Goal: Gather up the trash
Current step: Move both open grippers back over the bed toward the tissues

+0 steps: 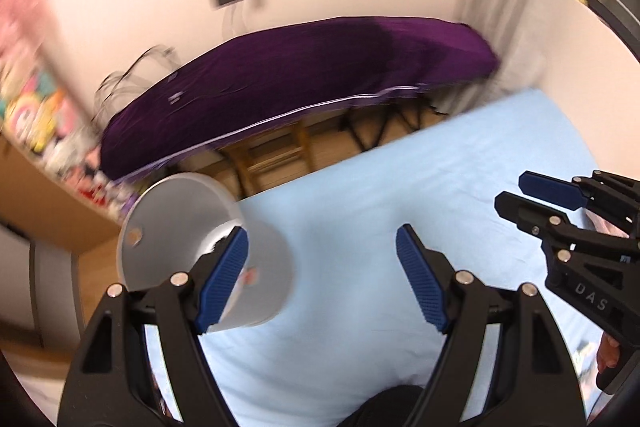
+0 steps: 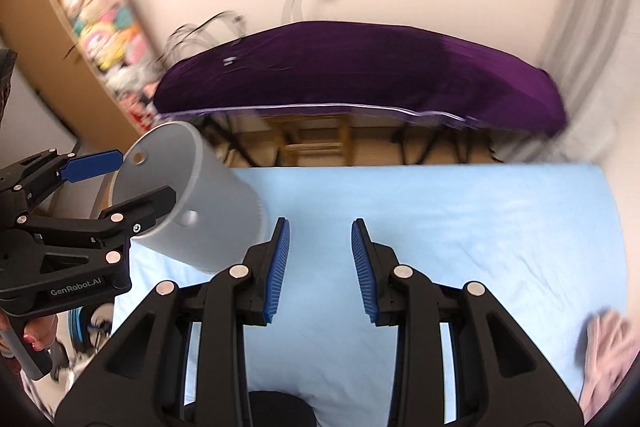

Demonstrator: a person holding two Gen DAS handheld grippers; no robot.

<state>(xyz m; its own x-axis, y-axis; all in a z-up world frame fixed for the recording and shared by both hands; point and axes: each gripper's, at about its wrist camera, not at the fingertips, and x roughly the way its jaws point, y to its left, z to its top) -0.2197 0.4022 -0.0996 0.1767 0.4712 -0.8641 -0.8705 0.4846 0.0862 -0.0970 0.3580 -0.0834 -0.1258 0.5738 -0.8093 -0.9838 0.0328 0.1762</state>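
The left tongs point(image 1: 322, 277) stand wide with one finger hooked inside the grey bin point(image 1: 208, 251), so carry it level while the right tongs point(image 2: 320, 269), narrow and empty, seek trash over the blue bed point(image 2: 460, 227).

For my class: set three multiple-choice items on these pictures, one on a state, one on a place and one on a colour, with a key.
1. The right tongs are: A shut on a cup; B open, with nothing between them; C out of view.
2. The grey bin is: A beside the left finger of the left tongs; B between the right tongs; C upside down on the floor.
3. The big draped cloth is: A green; B purple; C yellow.

Key: 1 B, they stand apart with only the bare sheet behind the gap. 2 A, the tilted bin overlaps that finger in the left wrist view. 3 B, it is dark purple in both views.
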